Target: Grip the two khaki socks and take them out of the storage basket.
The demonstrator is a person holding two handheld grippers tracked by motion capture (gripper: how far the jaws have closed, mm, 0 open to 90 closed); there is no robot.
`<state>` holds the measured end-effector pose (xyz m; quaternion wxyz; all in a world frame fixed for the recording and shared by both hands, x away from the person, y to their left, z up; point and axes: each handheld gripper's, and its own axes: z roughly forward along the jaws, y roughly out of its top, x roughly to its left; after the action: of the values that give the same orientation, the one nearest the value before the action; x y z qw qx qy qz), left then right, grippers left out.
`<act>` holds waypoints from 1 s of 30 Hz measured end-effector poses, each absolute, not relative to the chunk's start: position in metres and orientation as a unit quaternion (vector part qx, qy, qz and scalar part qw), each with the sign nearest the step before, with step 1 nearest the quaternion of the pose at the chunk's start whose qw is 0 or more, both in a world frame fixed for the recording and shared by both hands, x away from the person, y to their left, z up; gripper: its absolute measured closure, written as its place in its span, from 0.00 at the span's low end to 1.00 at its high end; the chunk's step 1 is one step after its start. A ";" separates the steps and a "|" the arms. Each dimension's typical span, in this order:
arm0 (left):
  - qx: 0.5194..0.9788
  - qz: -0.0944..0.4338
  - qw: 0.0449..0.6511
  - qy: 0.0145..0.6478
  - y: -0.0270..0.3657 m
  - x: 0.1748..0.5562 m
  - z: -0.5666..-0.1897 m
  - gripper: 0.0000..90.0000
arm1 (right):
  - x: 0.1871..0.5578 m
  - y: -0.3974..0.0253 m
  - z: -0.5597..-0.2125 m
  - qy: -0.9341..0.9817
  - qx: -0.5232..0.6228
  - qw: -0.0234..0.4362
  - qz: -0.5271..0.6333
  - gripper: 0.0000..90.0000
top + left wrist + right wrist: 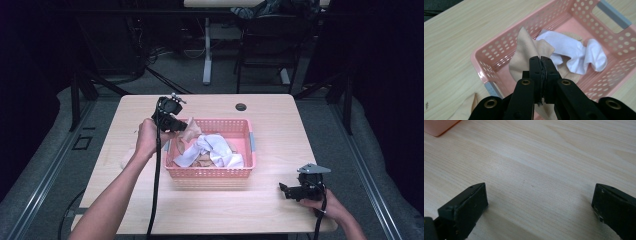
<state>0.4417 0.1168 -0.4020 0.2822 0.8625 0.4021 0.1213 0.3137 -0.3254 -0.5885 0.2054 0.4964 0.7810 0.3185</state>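
While pinched between the pressed-together jaws of the left gripper point(540, 62), tan soft cloth point(524, 53) hangs over the pink perforated plastic basket point(499, 51), apparently mid-transfer. Right gripper point(539, 202) idle, spread wide, well apart from that basket. Next calls for clearing the rim.

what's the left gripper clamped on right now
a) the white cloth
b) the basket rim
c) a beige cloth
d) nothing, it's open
c: in the left gripper view the left gripper has its jaws pressed together on the beige cloth, lifted above the pink basket, while the white cloth lies loose inside.
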 end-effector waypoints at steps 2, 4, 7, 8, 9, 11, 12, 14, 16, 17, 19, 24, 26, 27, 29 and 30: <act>0.861 0.122 0.285 0.403 0.117 0.442 -0.399 0.98 | 0.314 -0.325 -0.589 0.781 0.497 0.205 0.319 0.00; 0.860 0.120 0.291 0.401 0.119 0.443 -0.393 0.98 | 0.314 -0.325 -0.589 0.781 0.496 0.206 0.319 0.00; 0.859 0.122 0.292 0.402 0.120 0.444 -0.390 0.98 | 0.314 -0.325 -0.590 0.778 0.498 0.206 0.324 0.00; 0.859 0.119 0.295 0.402 0.120 0.444 -0.388 0.98 | 0.314 -0.325 -0.590 0.778 0.498 0.206 0.324 0.00; 0.858 0.121 0.297 0.402 0.120 0.445 -0.386 0.98 | 0.314 -0.325 -0.589 0.779 0.497 0.206 0.322 0.00; 0.856 0.123 0.301 0.401 0.121 0.445 -0.379 0.98 | 0.314 -0.325 -0.589 0.779 0.497 0.206 0.322 0.00; 0.855 0.124 0.303 0.401 0.121 0.445 -0.377 0.98 | 0.314 -0.325 -0.589 0.779 0.496 0.204 0.325 0.00; 0.853 0.125 0.309 0.402 0.123 0.445 -0.371 0.98 | 0.314 -0.325 -0.589 0.779 0.496 0.204 0.326 0.00; 0.851 0.129 0.314 0.401 0.126 0.445 -0.362 0.98 | 0.314 -0.325 -0.589 0.779 0.495 0.202 0.326 0.00; 0.851 0.129 0.314 0.401 0.126 0.445 -0.362 0.98 | 0.314 -0.325 -0.589 0.779 0.495 0.202 0.326 0.00; 0.849 0.131 0.318 0.402 0.129 0.446 -0.356 0.98 | 0.314 -0.325 -0.589 0.779 0.495 0.202 0.326 0.00; 0.840 0.140 0.328 0.408 0.138 0.444 -0.346 0.98 | 0.314 -0.325 -0.589 0.779 0.495 0.202 0.326 0.00; 0.839 0.140 0.329 0.410 0.143 0.444 -0.343 0.98 | 0.314 -0.325 -0.589 0.779 0.495 0.202 0.326 0.00; 0.838 0.144 0.328 0.411 0.145 0.443 -0.341 0.98 | 0.314 -0.325 -0.589 0.779 0.495 0.202 0.326 0.00; 0.835 0.146 0.330 0.415 0.150 0.443 -0.339 0.98 | 0.314 -0.325 -0.589 0.779 0.495 0.202 0.326 0.00; 0.833 0.148 0.333 0.417 0.154 0.443 -0.338 0.98 | 0.314 -0.325 -0.589 0.779 0.495 0.202 0.326 0.00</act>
<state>0.4426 0.1536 -0.3376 0.3329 0.8326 0.4175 0.1476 0.3144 -0.3251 -0.5894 0.2022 0.4953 0.7792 0.3265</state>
